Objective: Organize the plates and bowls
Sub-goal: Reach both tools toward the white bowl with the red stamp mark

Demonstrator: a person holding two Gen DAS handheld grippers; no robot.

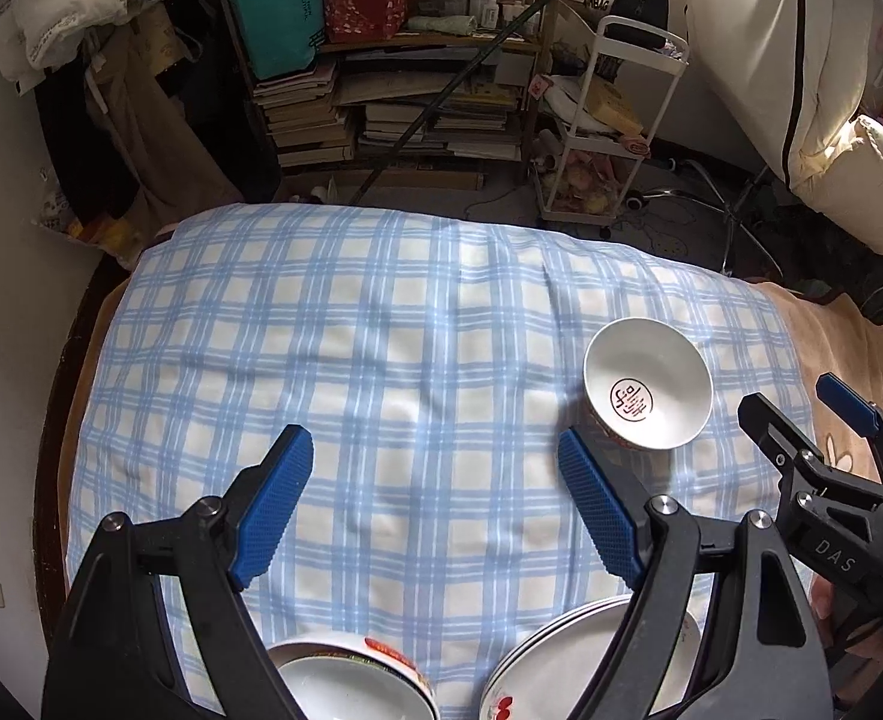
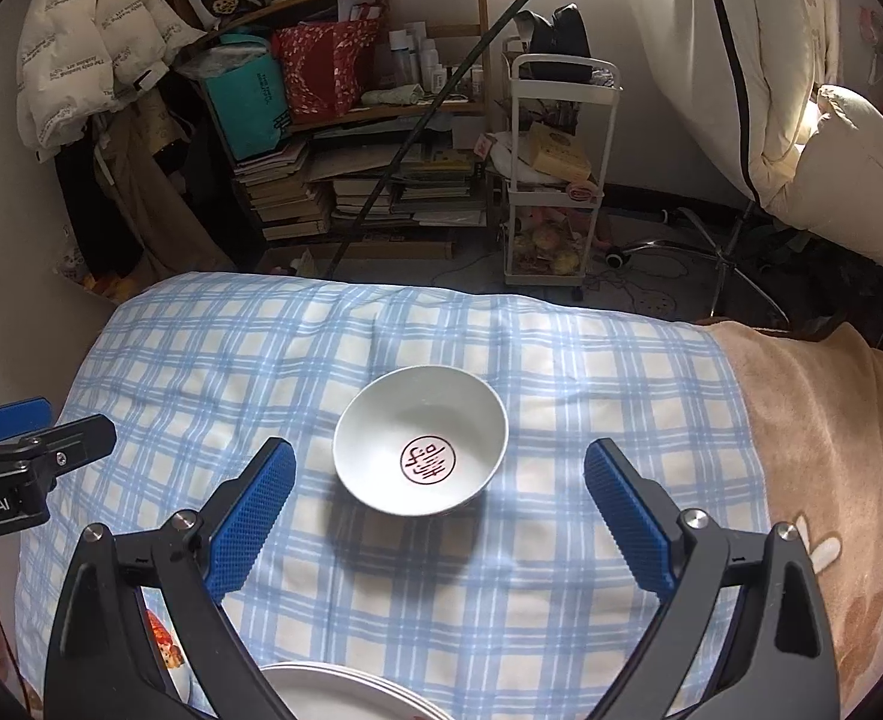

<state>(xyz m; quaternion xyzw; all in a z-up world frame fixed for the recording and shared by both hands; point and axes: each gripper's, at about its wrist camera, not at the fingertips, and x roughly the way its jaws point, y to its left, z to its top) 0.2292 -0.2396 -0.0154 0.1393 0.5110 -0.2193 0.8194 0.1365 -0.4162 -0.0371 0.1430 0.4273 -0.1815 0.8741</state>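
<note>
A white bowl [image 1: 648, 384] with a red round mark inside stands alone on the blue checked cloth [image 1: 381, 360]; it also shows in the right wrist view [image 2: 420, 447]. My left gripper [image 1: 435, 504] is open and empty, the bowl just beyond its right finger. My right gripper [image 2: 438, 516] is open and empty, the bowl just ahead between its fingers. A stack of white plates [image 1: 567, 666] lies at the near edge, also in the right wrist view [image 2: 345, 690]. A bowl with a red-patterned rim [image 1: 351, 681] sits left of the plates.
The cloth covers a bed with a brown blanket [image 2: 831, 450] on the right. Beyond the far edge stand a cluttered bookshelf [image 1: 381, 90], a white trolley [image 2: 555, 180] and a chair base [image 2: 711, 246]. A wall runs along the left.
</note>
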